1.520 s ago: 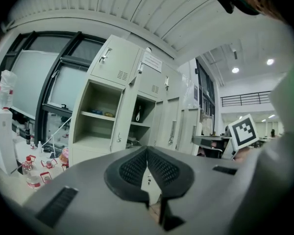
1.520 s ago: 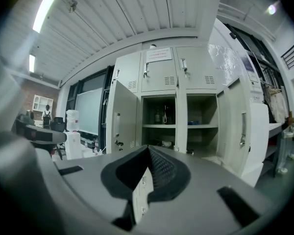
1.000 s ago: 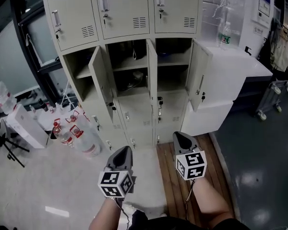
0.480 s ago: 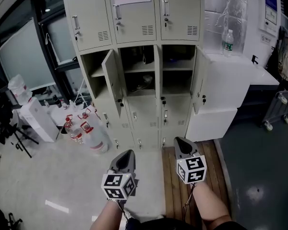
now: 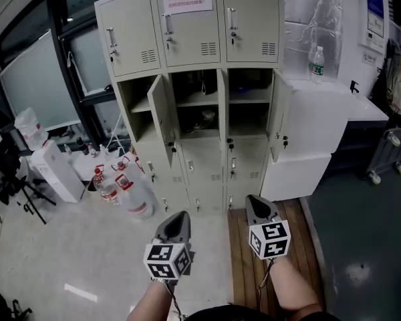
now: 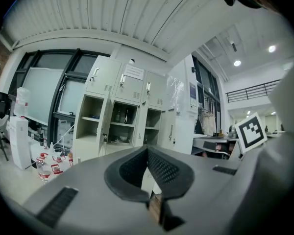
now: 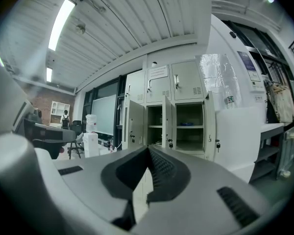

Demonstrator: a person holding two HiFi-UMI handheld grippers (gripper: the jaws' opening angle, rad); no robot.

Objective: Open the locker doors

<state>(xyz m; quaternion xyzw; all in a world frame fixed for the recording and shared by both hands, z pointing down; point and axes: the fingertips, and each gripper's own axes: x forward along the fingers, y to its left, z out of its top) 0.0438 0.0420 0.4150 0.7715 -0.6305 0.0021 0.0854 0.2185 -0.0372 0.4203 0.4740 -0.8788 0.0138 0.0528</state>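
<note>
Pale floor (image 5: pixel 53 246), lockers (image 5: pixel 190 39) mid row open, wood boards (image 5: pixel 237 246) rt

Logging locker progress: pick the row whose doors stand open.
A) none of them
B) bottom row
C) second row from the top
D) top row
C: the second-row doors are swung out, baring the shelves, while the top-row doors and the lower doors are shut.

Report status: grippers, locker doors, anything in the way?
Left gripper and right gripper shut, empty, well short of the locker. Middle-row doors open; top-row doors closed. Water jugs on floor, left of locker.
</note>
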